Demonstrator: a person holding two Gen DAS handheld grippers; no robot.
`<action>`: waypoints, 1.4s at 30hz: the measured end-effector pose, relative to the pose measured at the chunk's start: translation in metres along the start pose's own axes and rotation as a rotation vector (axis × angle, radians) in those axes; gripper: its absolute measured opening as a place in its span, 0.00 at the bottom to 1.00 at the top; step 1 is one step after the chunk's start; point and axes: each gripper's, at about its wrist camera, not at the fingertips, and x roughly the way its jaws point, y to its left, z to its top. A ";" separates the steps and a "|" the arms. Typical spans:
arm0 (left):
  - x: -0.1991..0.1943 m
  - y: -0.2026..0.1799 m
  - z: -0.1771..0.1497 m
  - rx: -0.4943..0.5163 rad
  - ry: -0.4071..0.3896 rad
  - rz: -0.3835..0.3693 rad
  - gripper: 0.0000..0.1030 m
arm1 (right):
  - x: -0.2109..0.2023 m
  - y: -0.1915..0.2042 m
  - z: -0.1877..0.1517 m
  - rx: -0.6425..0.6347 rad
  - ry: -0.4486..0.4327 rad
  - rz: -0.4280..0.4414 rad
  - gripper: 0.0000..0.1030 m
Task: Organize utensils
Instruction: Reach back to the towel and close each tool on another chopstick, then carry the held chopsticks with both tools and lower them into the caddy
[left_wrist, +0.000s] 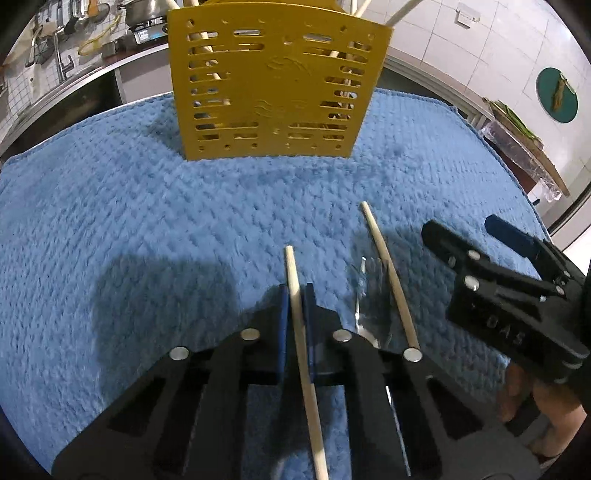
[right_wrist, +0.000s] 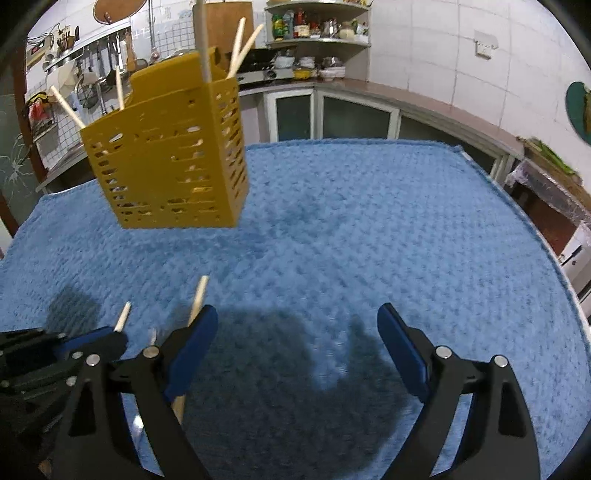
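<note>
A yellow slotted utensil holder (left_wrist: 273, 85) stands at the far side of the blue towel (left_wrist: 147, 206) with several wooden chopsticks sticking out of it; it also shows in the right wrist view (right_wrist: 170, 155). My left gripper (left_wrist: 294, 295) is shut on a wooden chopstick (left_wrist: 295, 291) that points forward. A second chopstick (left_wrist: 388, 269) lies just right of it on a clear plastic wrapper (left_wrist: 369, 295). My right gripper (right_wrist: 297, 325) is open and empty, beside the second chopstick (right_wrist: 197, 299); it also shows in the left wrist view (left_wrist: 461, 236).
The towel (right_wrist: 369, 229) covers the table. Kitchen counters, shelves and hanging tools run along the back wall (right_wrist: 317, 37). A side table (left_wrist: 517, 144) stands at the right.
</note>
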 end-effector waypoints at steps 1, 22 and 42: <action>0.000 0.002 0.002 0.000 -0.002 -0.002 0.06 | 0.001 0.002 0.000 -0.002 0.006 0.003 0.77; -0.006 0.076 0.021 -0.160 -0.022 -0.004 0.04 | 0.037 0.059 0.024 -0.084 0.181 0.047 0.15; -0.069 0.085 0.029 -0.188 -0.146 -0.081 0.05 | -0.017 0.019 0.042 0.066 0.029 0.229 0.05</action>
